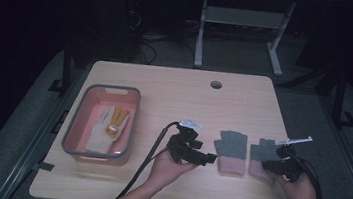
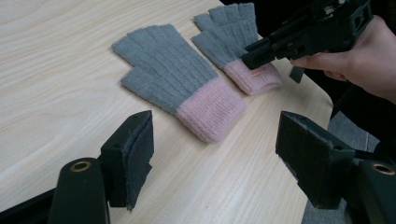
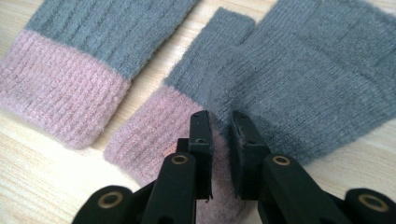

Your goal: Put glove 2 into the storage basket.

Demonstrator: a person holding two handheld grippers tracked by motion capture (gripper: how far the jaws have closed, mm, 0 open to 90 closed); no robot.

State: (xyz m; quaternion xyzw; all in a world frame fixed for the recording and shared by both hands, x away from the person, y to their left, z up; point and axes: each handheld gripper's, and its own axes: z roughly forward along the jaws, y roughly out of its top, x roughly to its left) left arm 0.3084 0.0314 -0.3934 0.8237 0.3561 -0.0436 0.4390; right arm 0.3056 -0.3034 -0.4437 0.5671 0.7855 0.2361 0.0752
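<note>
Two grey fingerless gloves with pink cuffs lie flat side by side on the wooden table, fingers pointing away. My right gripper (image 3: 219,116) is shut on the right glove (image 3: 303,79), pinching a fold of knit where the pink cuff meets the grey. In the high view this gripper (image 1: 270,165) sits over that glove (image 1: 261,153) at its near end. The left glove (image 1: 232,148) lies free. My left gripper (image 2: 215,123) stands open just above the table, its jaws pointing at the left glove's (image 2: 173,79) pink cuff with nothing between them.
A pink tub with a grey rim (image 1: 76,118) stands at the table's left and holds a white and yellow work glove (image 1: 106,126). A round cable hole (image 1: 216,84) is near the far edge. The table's right edge runs close beside the right hand.
</note>
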